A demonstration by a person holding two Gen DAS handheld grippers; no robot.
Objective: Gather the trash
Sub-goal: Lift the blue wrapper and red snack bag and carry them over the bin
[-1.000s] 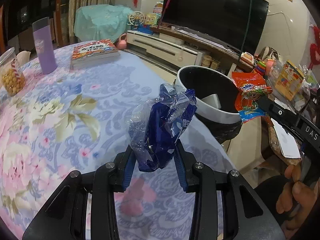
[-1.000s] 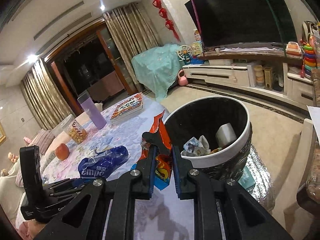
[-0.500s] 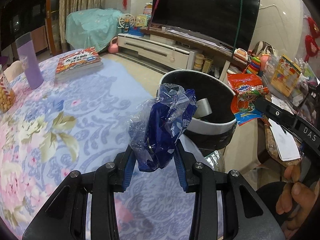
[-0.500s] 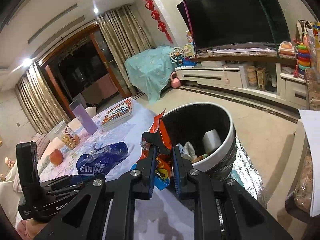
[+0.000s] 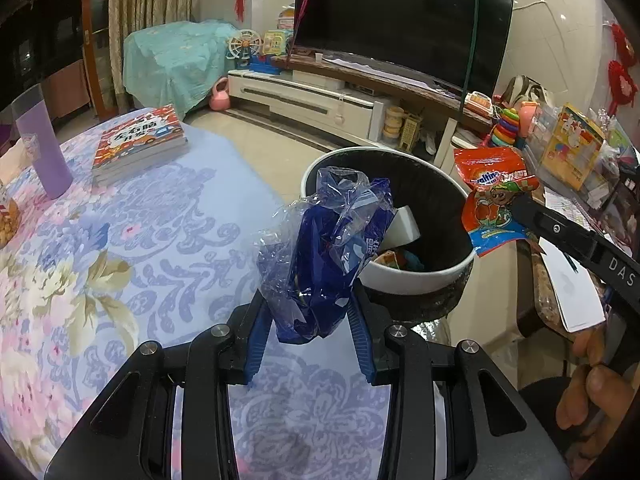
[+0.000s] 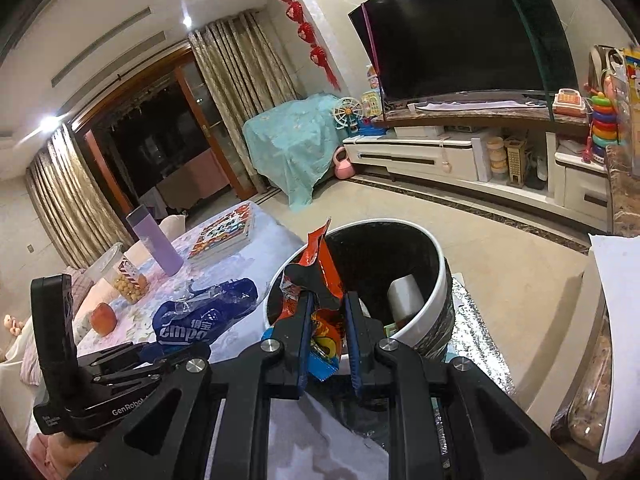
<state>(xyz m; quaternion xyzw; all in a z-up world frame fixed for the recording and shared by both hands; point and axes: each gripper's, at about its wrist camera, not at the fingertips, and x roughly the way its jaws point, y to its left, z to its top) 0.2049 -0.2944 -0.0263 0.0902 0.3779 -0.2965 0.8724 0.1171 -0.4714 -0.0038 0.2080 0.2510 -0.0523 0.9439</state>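
My left gripper is shut on a crumpled blue plastic wrapper, held upright over the table edge just before the trash bin. My right gripper is shut on a red-orange snack wrapper, held at the near left rim of the bin. The white bin has a black liner and holds several pieces of trash. The red wrapper also shows in the left wrist view, by the bin's right rim. The blue wrapper also shows in the right wrist view.
The flowered tablecloth carries a stack of books, a purple tumbler, a snack jar and an orange fruit. A TV cabinet stands behind. A cluttered side table stands right of the bin.
Both grippers have moved closer to the bin with their wrappers. The bin now looks larger and sits directly behind both wrappers.
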